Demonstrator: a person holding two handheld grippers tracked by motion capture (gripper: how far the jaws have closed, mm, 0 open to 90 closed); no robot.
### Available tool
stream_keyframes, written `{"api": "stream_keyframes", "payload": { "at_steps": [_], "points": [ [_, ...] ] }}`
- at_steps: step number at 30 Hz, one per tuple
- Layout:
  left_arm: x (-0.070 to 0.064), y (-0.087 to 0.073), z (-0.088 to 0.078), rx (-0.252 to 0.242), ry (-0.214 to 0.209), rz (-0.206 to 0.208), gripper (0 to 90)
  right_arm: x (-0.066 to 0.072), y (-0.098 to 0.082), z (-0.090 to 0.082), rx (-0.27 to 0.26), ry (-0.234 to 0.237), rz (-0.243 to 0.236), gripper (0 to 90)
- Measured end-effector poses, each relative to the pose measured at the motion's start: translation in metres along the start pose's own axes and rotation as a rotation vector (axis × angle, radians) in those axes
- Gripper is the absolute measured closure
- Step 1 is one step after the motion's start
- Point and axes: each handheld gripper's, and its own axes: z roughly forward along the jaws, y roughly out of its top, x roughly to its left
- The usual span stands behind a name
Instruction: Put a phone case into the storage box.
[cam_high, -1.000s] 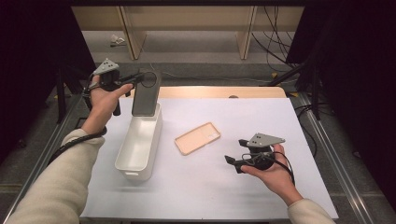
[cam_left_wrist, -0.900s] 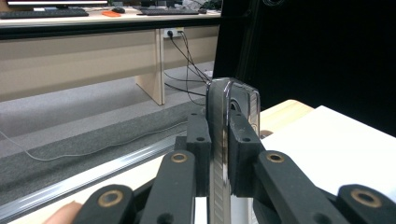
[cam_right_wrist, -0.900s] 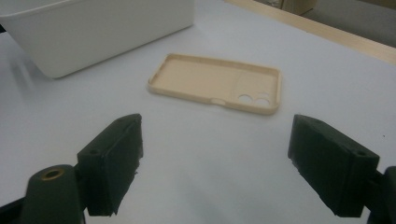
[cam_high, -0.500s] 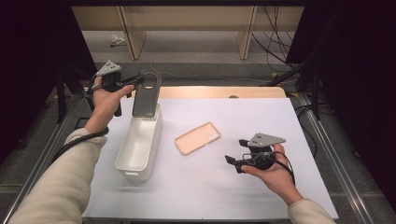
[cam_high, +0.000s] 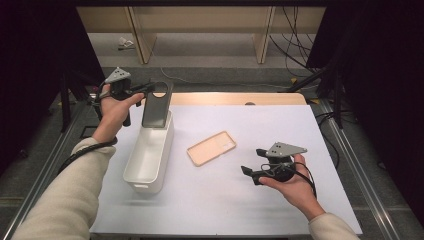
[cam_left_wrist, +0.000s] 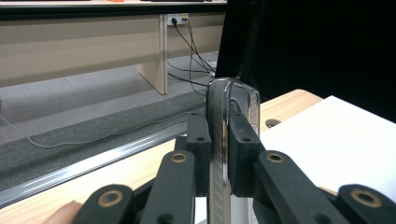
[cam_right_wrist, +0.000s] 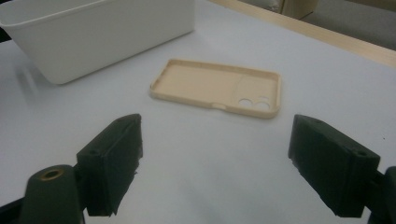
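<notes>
Two phone cases and one white bin (cam_high: 150, 160) are sitting in the scene: a dark translucent case (cam_high: 156, 105), smoky grey with a round camera cutout near its top, and a beige case (cam_high: 212, 148) lying open side up on the white table (cam_high: 250, 200). The left gripper (cam_high: 150, 89) is pinching the dark case by its upper edge, jaws nearly closed on it, and is holding it upright over the far end of the bin. The right gripper (cam_high: 250, 175) is hovering near the beige case with its jaws spread wide and gripping nothing.
</notes>
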Motion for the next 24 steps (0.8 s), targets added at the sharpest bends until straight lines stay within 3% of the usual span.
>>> {"api": "stream_keyframes", "payload": {
  "at_steps": [24],
  "points": [
    [0.003, -0.012, 0.005, 0.025, -0.005, -0.010, 80.9, -0.002, 0.000, -0.002, -0.017, 0.007, 0.019, 18.3]
  ]
}}
